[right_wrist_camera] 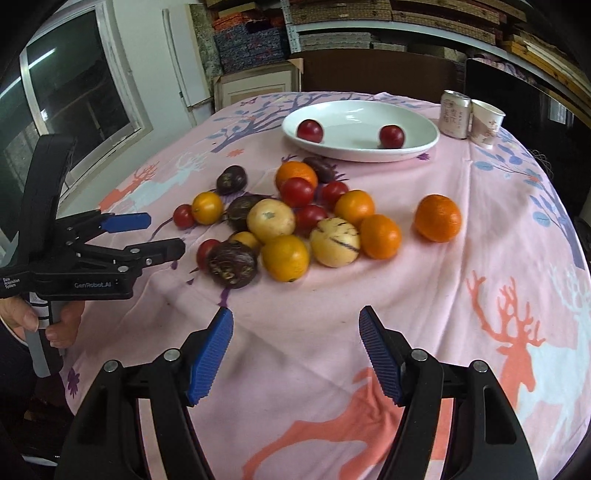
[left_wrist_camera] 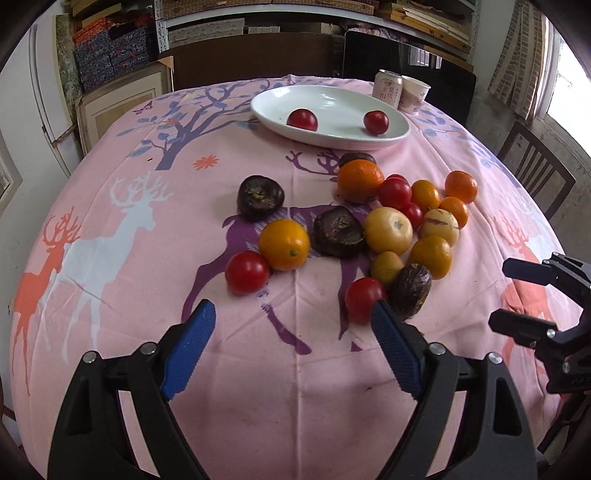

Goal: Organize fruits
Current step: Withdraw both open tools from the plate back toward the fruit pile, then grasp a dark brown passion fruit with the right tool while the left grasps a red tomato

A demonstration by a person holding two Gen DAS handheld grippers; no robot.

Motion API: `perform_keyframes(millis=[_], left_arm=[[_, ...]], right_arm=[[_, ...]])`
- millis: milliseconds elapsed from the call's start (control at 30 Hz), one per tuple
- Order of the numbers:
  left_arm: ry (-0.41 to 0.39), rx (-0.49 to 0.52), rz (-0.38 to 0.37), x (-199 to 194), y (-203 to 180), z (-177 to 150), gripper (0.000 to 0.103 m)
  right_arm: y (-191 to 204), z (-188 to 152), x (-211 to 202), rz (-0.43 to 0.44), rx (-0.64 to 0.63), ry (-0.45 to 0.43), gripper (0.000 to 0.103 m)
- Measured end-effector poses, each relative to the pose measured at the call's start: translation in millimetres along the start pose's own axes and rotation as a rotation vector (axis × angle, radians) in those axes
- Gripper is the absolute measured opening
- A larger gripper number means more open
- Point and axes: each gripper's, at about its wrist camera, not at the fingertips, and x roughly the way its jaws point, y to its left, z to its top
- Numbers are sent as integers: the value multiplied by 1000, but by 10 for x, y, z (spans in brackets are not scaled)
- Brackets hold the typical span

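Note:
A white plate (left_wrist_camera: 332, 138) (right_wrist_camera: 417, 146) at the table's far side holds two red plums (left_wrist_camera: 302, 119) (right_wrist_camera: 391, 136). A heap of loose fruit lies mid-table: oranges (left_wrist_camera: 359, 180) (right_wrist_camera: 437, 218), red tomatoes (left_wrist_camera: 246, 272) (right_wrist_camera: 296, 192), yellow fruit (left_wrist_camera: 388, 229) (right_wrist_camera: 270, 220) and dark purple fruit (left_wrist_camera: 260, 197) (right_wrist_camera: 232, 263). My left gripper (left_wrist_camera: 293, 321) (right_wrist_camera: 162, 234) is open and empty, just short of the heap's near edge. My right gripper (right_wrist_camera: 295, 325) (left_wrist_camera: 517, 295) is open and empty, nearer the table's front.
A pink drink can (left_wrist_camera: 387, 88) (right_wrist_camera: 455, 114) and a paper cup (left_wrist_camera: 414, 94) (right_wrist_camera: 485, 123) stand right of the plate. The pink deer-print cloth (left_wrist_camera: 110, 240) covers the table. Chairs (left_wrist_camera: 535, 173) and shelves (right_wrist_camera: 332, 33) surround it.

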Motion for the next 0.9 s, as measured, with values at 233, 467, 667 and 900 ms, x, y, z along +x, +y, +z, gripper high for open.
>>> perform_keyframes(millis=[233,467,667,900], left_arm=[[3,-40,18,-9,272,-31,84],[18,-62,7,70,423,6,84],[70,-35,5,353,411,109,67],[55,-2,27,510,392,251,50]], right_arm=[[411,122,387,42,-29,60,70],[424,260,640,24,44,72,39],[242,123,378,54,72,32,39],[-67,0,156,20,112,18,39]])
